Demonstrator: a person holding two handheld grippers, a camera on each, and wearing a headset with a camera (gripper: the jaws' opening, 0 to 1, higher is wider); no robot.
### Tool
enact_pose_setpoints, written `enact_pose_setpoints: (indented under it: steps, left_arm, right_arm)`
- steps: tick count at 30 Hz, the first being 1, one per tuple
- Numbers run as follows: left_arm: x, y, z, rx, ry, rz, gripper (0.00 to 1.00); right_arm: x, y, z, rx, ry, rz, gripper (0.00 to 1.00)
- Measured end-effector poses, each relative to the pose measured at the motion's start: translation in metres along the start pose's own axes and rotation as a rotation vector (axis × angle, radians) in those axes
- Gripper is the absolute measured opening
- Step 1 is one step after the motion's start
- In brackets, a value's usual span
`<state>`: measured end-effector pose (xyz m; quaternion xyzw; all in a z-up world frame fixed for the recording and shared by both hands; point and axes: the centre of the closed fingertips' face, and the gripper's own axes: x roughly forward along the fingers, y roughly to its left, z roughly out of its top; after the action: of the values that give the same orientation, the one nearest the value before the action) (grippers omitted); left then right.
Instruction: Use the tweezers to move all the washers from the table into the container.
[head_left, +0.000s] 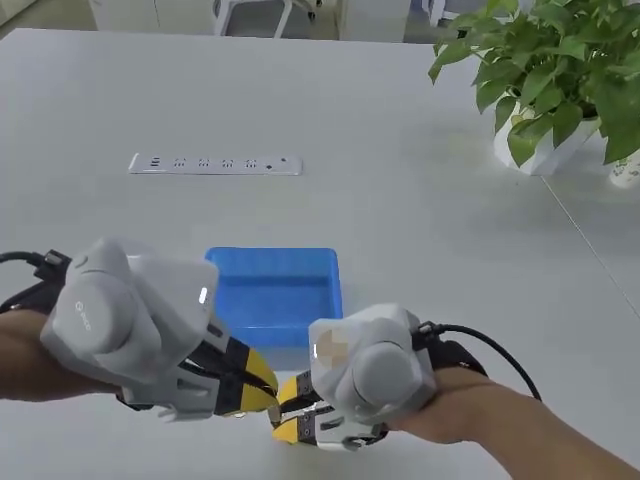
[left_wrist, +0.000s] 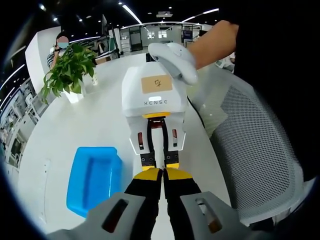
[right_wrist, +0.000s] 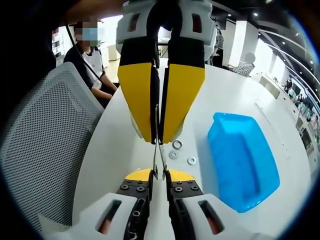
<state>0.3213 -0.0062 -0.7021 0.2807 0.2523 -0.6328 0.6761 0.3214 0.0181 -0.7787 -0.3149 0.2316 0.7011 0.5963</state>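
Spanning the scene: white table (head_left: 420, 250), smooth and bare over most of its top. Potted plant (head_left: 550, 70) at the far right corner, power strip (head_left: 215, 165) lying flat beyond the work. Mesh chair (left_wrist: 255, 145) at the near edge.

Blue container (head_left: 272, 257): shallow open tray, upright, just beyond the two grippers. No washer visible inside it.

Left gripper (left_wrist: 162, 175) and right gripper (right_wrist: 160, 176) meet tip to tip in front of the tray. Left jaws pressed together, yellow pads closed on the tweezers (right_wrist: 158, 160). Right jaws drawn in to a narrow slit. The free end of the tweezers sits between them and they look to be pinching it, though contact is hard to confirm.

Tweezers: a thin bright metal strip running from one set of pads to the other, above the table.

Washers (right_wrist: 177, 144): three in the right gripper view, flat on the table in a loose cluster, near one another but apart. They lie beside the tray's near wall, just past the tweezer tip.

Handling, by judgement: washers light, stiff and slick, lying flush on a smooth top, so liable to skate or flip if nudged. Best hold is probably one tip through the hole and the other outside the rim. The tweezers are springy, so hold them mid-leg and squeeze gently.
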Motion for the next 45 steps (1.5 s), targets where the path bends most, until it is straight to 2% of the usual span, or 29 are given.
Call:
enact_pose_setpoints:
  steps: [24, 38, 45]
  left_arm:
    - [0.001, 0.012, -0.008, -0.003, 0.008, 0.011, 0.06]
    - [0.003, 0.014, -0.006, -0.015, -0.005, 0.012, 0.06]
    - [0.001, 0.016, -0.007, -0.023, -0.003, 0.019, 0.06]
  right_arm:
    - [0.006, -0.012, -0.001, 0.008, 0.002, -0.014, 0.12]
    - [0.007, -0.012, -0.003, 0.028, 0.009, -0.024, 0.11]
    - [0.008, -0.014, -0.004, 0.095, -0.013, -0.038, 0.11]
